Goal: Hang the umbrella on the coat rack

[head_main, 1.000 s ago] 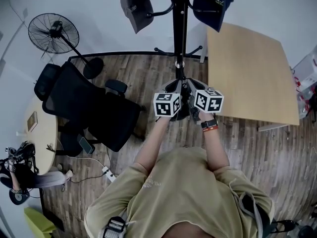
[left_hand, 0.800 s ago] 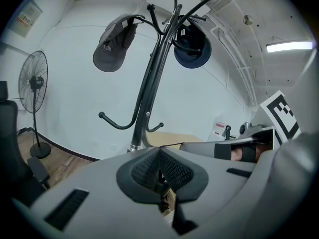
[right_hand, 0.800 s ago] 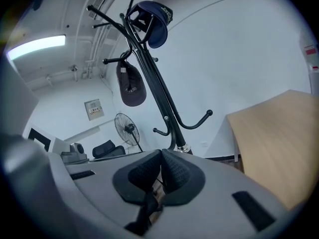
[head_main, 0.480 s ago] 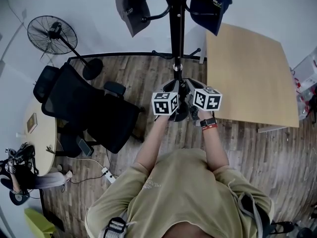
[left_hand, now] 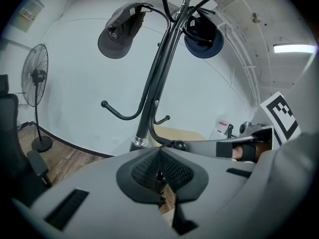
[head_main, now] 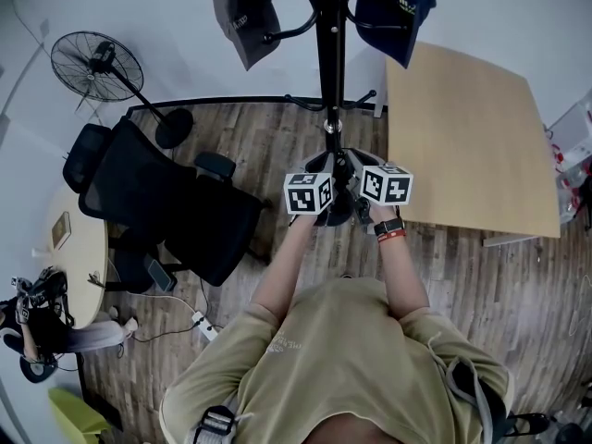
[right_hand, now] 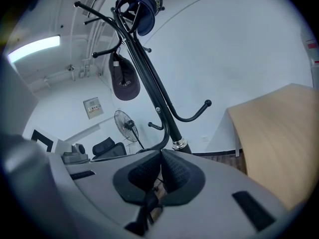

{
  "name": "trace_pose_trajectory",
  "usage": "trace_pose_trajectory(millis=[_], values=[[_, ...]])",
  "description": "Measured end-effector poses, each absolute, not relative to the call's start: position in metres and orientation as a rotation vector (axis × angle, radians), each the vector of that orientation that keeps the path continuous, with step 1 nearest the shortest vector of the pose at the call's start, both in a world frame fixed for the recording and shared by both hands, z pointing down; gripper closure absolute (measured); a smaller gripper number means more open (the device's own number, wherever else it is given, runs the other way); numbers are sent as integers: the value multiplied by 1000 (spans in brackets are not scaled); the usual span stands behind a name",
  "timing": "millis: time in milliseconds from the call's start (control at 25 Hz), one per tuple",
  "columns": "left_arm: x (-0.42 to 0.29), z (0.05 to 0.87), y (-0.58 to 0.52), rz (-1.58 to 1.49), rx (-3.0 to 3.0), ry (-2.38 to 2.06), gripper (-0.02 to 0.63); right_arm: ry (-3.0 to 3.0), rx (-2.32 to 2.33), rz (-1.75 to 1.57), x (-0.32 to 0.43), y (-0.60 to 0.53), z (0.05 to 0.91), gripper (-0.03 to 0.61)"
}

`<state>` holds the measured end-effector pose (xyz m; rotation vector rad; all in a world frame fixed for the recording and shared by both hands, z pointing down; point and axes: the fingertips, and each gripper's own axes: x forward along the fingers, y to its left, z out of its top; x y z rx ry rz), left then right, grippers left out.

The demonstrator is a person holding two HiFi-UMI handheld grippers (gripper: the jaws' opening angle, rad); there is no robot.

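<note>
The black coat rack (head_main: pixel 328 54) stands right in front of me, and its pole (left_hand: pixel 149 98) (right_hand: pixel 154 101) rises past both sets of jaws. My left gripper (head_main: pixel 326 185) and right gripper (head_main: pixel 356 181) are held side by side at the pole's silver ring (head_main: pixel 330 124). Both are shut, each with a thin dark part of the umbrella (left_hand: pixel 162 199) (right_hand: pixel 145 202) pinched low between its pads. A black curved handle with a ball end (left_hand: pixel 175 145) (right_hand: pixel 160 142) shows just beyond the jaws. Most of the umbrella is hidden.
A grey cap (head_main: pixel 242 12) and a dark blue cap (head_main: pixel 398 7) hang on upper hooks; the lower hooks (left_hand: pixel 117 112) (right_hand: pixel 194 114) are bare. A wooden table (head_main: pixel 467 137) stands right of the rack. A black office chair (head_main: pixel 162 202) and a floor fan (head_main: pixel 100 61) are at the left.
Both grippers have shifted slightly left and up toward the pole since a second ago. They have hardly moved in the last half second, and the jaws stay shut.
</note>
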<state>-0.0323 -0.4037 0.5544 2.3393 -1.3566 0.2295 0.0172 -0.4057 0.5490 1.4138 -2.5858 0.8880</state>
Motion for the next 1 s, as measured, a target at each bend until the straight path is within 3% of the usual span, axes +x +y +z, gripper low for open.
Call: trace_pose_trajectory(millis=[1000], values=[[-18, 578, -397, 262, 2363, -1247, 591, -2586, 1373, 892, 2, -398, 572, 557]])
